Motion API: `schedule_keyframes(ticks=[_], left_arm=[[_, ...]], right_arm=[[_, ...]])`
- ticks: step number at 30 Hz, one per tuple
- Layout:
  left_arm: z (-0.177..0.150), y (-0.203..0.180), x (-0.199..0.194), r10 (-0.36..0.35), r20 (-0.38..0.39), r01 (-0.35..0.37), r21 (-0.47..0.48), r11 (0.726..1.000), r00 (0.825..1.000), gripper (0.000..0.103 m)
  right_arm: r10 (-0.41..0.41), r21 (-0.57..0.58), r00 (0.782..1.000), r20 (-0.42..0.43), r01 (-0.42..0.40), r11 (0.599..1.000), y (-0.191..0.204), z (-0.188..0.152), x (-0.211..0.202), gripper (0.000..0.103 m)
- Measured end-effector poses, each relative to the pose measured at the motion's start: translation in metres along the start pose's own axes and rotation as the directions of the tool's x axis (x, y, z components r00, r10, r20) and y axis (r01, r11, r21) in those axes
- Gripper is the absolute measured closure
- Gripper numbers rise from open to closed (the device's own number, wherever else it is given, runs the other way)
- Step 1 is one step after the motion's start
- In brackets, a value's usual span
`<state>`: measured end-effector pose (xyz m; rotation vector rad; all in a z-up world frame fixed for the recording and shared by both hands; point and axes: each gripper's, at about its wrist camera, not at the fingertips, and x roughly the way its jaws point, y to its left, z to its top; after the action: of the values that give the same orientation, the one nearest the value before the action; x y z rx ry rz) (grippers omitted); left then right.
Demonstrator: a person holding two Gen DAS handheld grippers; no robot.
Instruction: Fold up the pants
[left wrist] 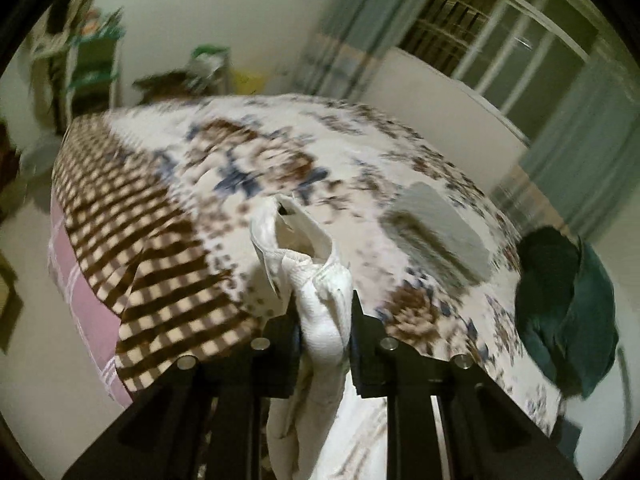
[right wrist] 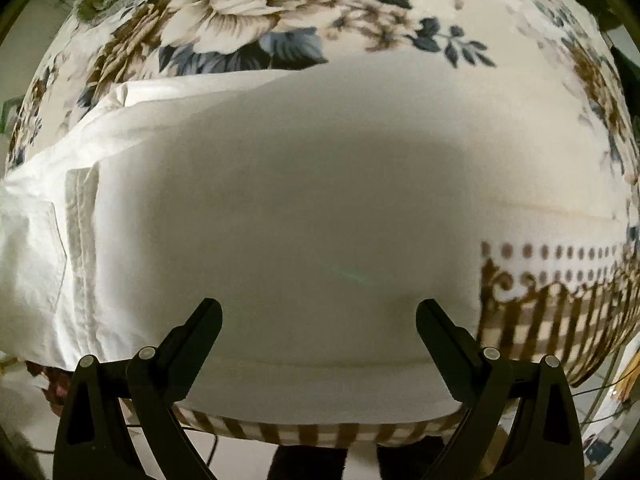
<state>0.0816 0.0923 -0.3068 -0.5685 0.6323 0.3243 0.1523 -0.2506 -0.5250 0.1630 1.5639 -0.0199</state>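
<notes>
The white pants (right wrist: 280, 208) lie spread flat on the flowered bedspread (right wrist: 248, 12) in the right wrist view, with a pocket and seam at the left. My right gripper (right wrist: 319, 312) is open and empty, its fingers hovering just above the near edge of the pants. In the left wrist view my left gripper (left wrist: 325, 312) is shut on a bunched end of the white pants (left wrist: 316, 280), held up above the bed (left wrist: 360, 152). The cloth hangs down between the fingers.
A folded grey garment (left wrist: 440, 232) and a dark green garment (left wrist: 568, 304) lie on the right part of the bed. A brown checked blanket (left wrist: 140, 240) hangs over the left edge. Shelves and clutter stand by the far wall, curtains at the right.
</notes>
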Motion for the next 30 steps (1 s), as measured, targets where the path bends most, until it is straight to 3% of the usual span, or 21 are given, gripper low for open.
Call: schedule_keyframes(ticks=[7, 11, 16, 20, 24, 27, 30], left_arm=[[-0.031, -0.084, -0.035, -0.053, -0.021, 0.056, 0.139, 0.989, 0.998, 0.087], [-0.060, -0.133, -0.045, -0.103, -0.065, 0.114, 0.217, 0.969, 0.993, 0.087], [-0.114, -0.198, -0.048, -0.154, -0.161, 0.200, 0.320, 0.926, 0.975, 0.087], [-0.174, -0.241, -0.034, -0.161, -0.269, 0.261, 0.396, 0.880, 0.949, 0.087], [-0.249, -0.272, -0.010, -0.121, -0.399, 0.314, 0.465, 0.828, 0.909, 0.087], [-0.299, -0.289, 0.007, -0.060, -0.467, 0.327, 0.516, 0.791, 0.882, 0.087], [-0.327, -0.293, 0.022, 0.021, -0.494, 0.293, 0.549, 0.783, 0.869, 0.086]], right_arm=[[0.039, -0.005, 0.998, 0.044, -0.039, 0.999, -0.036, -0.012, -0.035, 0.003], [0.074, 0.025, 0.995, 0.065, -0.075, 0.997, -0.084, -0.017, -0.055, 0.003], [0.080, 0.093, 0.992, 0.095, -0.089, 0.992, -0.160, -0.023, -0.073, 0.003], [0.055, 0.162, 0.993, 0.103, -0.071, 0.984, -0.224, -0.025, -0.075, 0.003], [0.017, 0.244, 0.996, 0.090, -0.039, 0.969, -0.290, -0.032, -0.071, 0.003], [0.006, 0.301, 0.997, 0.072, -0.027, 0.953, -0.333, -0.043, -0.065, 0.003], [0.006, 0.336, 0.999, 0.051, -0.023, 0.941, -0.368, -0.056, -0.059, 0.003]])
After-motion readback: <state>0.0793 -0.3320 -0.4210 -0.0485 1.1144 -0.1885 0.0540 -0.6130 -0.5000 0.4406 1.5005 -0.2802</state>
